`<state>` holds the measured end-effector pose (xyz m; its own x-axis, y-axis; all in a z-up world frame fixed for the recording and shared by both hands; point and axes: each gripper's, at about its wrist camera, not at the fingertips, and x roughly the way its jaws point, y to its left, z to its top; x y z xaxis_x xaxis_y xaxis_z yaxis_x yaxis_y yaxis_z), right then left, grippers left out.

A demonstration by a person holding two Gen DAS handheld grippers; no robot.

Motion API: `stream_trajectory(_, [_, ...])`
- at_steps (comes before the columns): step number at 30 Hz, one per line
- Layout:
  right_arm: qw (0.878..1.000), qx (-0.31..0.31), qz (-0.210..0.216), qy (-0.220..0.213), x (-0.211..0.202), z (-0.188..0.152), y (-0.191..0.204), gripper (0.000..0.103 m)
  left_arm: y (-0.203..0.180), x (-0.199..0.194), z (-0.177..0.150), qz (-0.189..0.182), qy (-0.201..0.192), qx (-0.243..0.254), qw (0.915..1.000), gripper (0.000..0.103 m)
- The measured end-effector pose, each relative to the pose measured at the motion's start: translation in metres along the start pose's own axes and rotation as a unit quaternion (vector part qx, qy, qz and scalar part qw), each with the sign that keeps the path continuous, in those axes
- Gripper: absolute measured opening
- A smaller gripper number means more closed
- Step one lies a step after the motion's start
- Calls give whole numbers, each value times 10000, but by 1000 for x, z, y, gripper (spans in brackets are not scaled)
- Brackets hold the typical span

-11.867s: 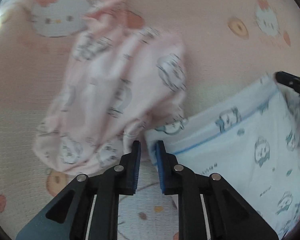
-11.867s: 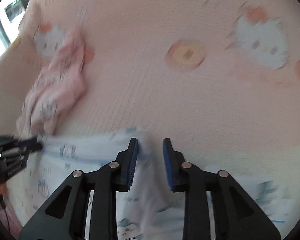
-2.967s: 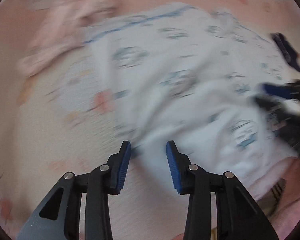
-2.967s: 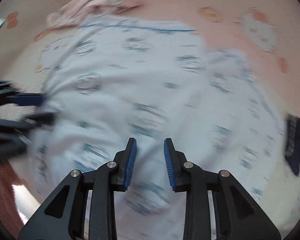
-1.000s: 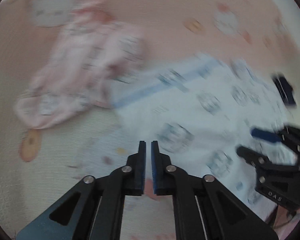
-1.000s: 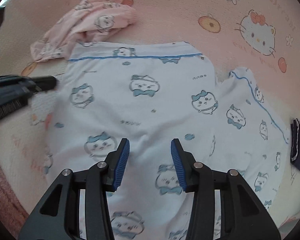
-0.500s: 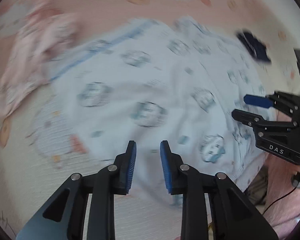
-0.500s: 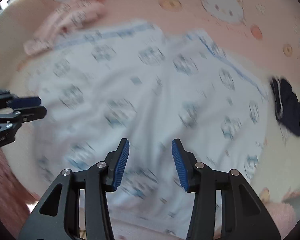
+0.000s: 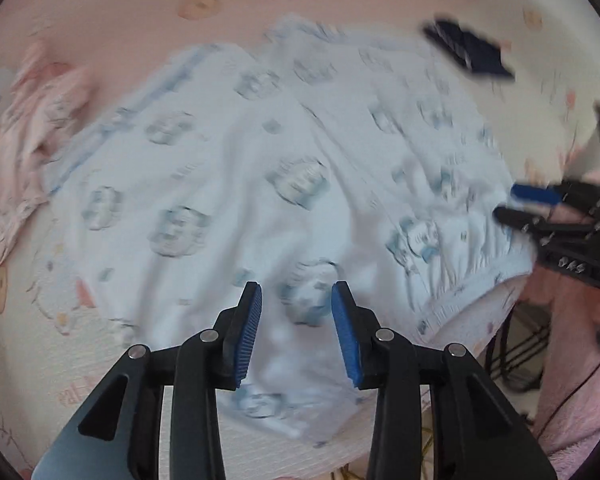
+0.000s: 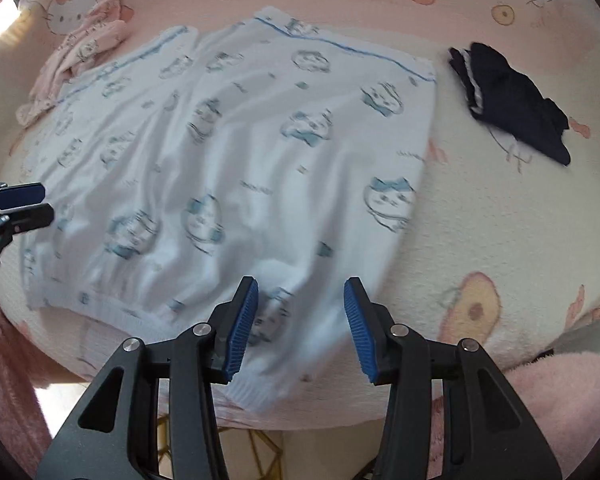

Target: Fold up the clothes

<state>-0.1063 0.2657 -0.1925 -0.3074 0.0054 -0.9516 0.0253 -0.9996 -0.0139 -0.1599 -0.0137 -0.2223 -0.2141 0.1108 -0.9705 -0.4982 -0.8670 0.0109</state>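
Both cams sit right behind their own jaws, looking steeply down at the bed from fairly close. They share the white printed garment, the pink garment and the dark garment. Each one catches the other gripper at its frame edge; the left view is blurry.

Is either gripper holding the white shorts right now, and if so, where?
Neither. The left gripper, its fingers just opened, and the right gripper both stand open above the white shorts.
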Motion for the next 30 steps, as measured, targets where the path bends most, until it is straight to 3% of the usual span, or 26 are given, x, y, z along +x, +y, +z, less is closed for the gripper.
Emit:
stream_trajectory(1, [9999, -49, -48, 79, 2, -5, -4, 46, 2, 8, -5, 213, 213, -40, 9995, 40])
stream_trajectory(4, [9998, 53, -134, 170, 0, -19, -23, 53, 15, 2, -16, 145, 197, -369, 9990, 43])
stream_trajectory(8, [9970, 691, 330, -144, -14, -25, -56, 53, 11, -18, -15, 36, -212, -300, 9993, 43])
stream_trajectory(11, [9974, 449, 290, -490, -16, -10, -54, 53, 0, -18, -3, -104, -451, -320, 9984, 43])
stream_trajectory(15, [9990, 131, 259, -331, 1, -4, -37, 53, -34, -11, 16, -390, -511, -362, 9973, 43])
stream_trajectory(19, [9999, -27, -72, -80, 2, -7, -43, 54, -60, 1, 29, 157, -45, -84, 9998, 47])
stream_trajectory(22, [9994, 258, -226, 96, -5, -22, -69, 56, -44, -2, 18, -75, 5, -290, 9996, 48])
stream_trajectory(26, [9955, 872, 242, -274, -14, -13, -98, 55, -31, -12, 11, -307, -187, -474, 9982, 48])
stream_trajectory(30, [9957, 585, 434, -572, -9, 21, -92, 55, -28, -23, 16, -282, -530, -662, 9960, 48])
